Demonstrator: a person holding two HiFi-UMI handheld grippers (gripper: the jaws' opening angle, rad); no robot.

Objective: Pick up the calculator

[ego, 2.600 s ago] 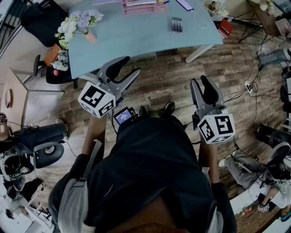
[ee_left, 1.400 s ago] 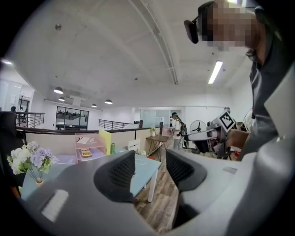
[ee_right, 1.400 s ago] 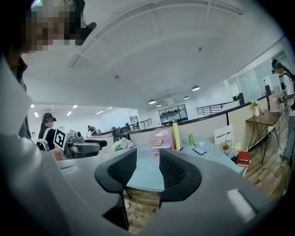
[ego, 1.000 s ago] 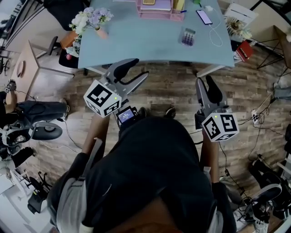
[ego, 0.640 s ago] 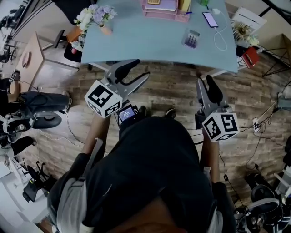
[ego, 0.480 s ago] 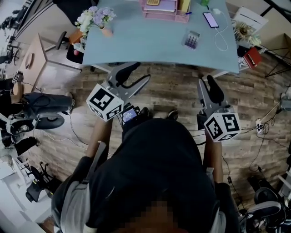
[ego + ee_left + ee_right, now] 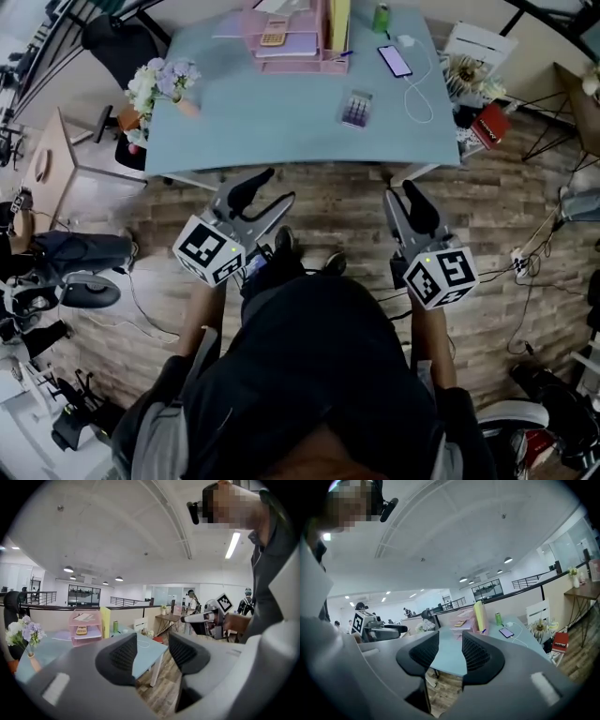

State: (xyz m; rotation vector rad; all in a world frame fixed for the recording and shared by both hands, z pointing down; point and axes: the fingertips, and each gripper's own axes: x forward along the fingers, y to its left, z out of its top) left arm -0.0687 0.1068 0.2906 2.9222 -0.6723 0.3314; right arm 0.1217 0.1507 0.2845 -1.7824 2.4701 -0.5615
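The calculator (image 7: 357,109), a small grey slab with purple keys, lies flat on the light blue table (image 7: 281,122), right of its middle. Both grippers hang over the wood floor, short of the table's near edge and well apart from the calculator. My left gripper (image 7: 278,186) is open, its black ribbed pads (image 7: 123,654) parted with nothing between them. My right gripper (image 7: 400,190) is open by a narrower gap, also with nothing in it. The calculator does not show in either gripper view. The left gripper (image 7: 152,651) and right gripper (image 7: 450,651) both point at the table.
A pink paper tray (image 7: 291,42) holding a small yellow keypad stands at the table's back. A phone (image 7: 395,61) on a white cable, a green bottle (image 7: 381,17) and a flower vase (image 7: 155,80) share the top. Chairs, cables and boxes crowd the floor around.
The head view has tilted up, so more of the table and its back edge show. Both grippers keep their pose and gaps, sitting a little lower in the frame.
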